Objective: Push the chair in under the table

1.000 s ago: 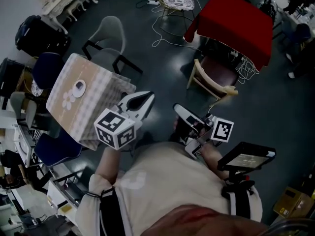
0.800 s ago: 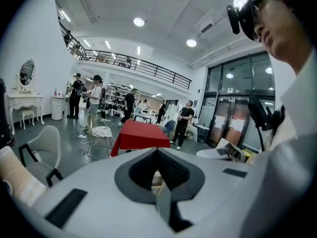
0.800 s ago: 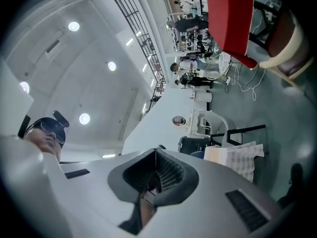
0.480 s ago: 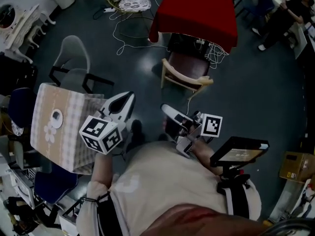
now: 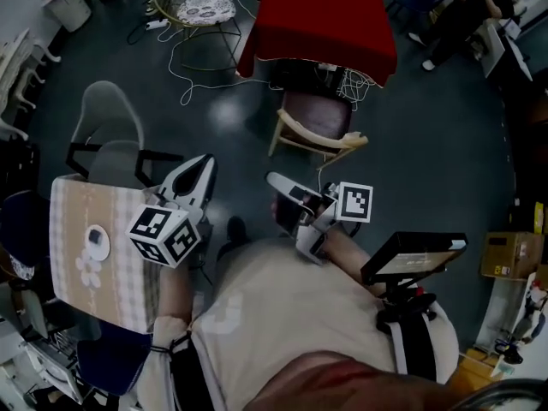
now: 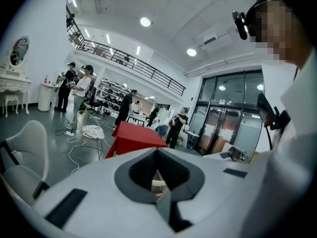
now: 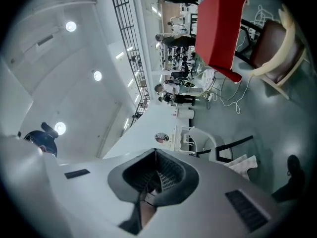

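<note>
- Far off, red surface [image 5: 321,20]; chair [image 5: 315,125] pulled out, backrest facing me.
- Both my left gripper [image 5: 204,163] and right gripper [image 5: 274,180] pressed together, empty (fit for pushing).

Left gripper [image 6: 157,151]: jaws together, nothing held. Past its tip: red-clothed table [image 6: 132,136]. To the left: white wire chair [image 6: 92,131], pale armchair [image 6: 26,155]. Background: several people [image 6: 81,90] standing.

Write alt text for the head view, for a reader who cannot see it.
Seen from above, a person points a shut, empty left gripper and right gripper toward a wooden chair that stands pulled out from a red-clothed table. A checked-cloth table and a grey chair stand at the left.
</note>
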The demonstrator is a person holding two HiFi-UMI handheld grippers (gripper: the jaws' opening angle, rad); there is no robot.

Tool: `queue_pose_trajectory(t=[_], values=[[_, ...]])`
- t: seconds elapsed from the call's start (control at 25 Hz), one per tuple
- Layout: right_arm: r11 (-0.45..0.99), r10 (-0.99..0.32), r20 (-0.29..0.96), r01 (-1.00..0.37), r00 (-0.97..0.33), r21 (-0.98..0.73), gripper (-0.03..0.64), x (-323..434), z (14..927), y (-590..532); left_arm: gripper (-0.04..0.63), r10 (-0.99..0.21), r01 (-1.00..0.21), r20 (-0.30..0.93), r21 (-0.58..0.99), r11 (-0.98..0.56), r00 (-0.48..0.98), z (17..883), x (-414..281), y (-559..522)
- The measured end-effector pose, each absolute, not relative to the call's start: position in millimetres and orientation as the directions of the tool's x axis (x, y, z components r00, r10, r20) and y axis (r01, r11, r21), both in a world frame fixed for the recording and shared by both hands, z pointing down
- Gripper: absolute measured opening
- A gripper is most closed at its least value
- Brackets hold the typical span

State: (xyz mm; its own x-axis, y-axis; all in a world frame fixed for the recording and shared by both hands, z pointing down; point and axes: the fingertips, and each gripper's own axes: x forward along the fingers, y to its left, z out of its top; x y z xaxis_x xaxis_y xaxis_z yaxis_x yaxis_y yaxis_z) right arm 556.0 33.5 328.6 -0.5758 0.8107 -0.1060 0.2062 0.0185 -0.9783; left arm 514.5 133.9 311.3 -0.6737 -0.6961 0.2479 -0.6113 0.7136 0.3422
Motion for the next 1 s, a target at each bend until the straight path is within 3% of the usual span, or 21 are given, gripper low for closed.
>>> queue_pose_trajectory(t=[0.4,1.0], values=[[0.086,0.699,0.008,0.073,-0.715,-0.994,0.012,516.4,361.0,67.5,0.008,-0.772,-0.683,0.218,0.369,0.631,-0.597,324.8,468.1,182.0],[0.151,0.652,0.094,0.007,-0.752,-0.989,0.012,497.4,357.4,82.8,0.008,-0.821,-0.724,0.187,0.395,0.565,-0.539,322.7,466.1,204.6]])
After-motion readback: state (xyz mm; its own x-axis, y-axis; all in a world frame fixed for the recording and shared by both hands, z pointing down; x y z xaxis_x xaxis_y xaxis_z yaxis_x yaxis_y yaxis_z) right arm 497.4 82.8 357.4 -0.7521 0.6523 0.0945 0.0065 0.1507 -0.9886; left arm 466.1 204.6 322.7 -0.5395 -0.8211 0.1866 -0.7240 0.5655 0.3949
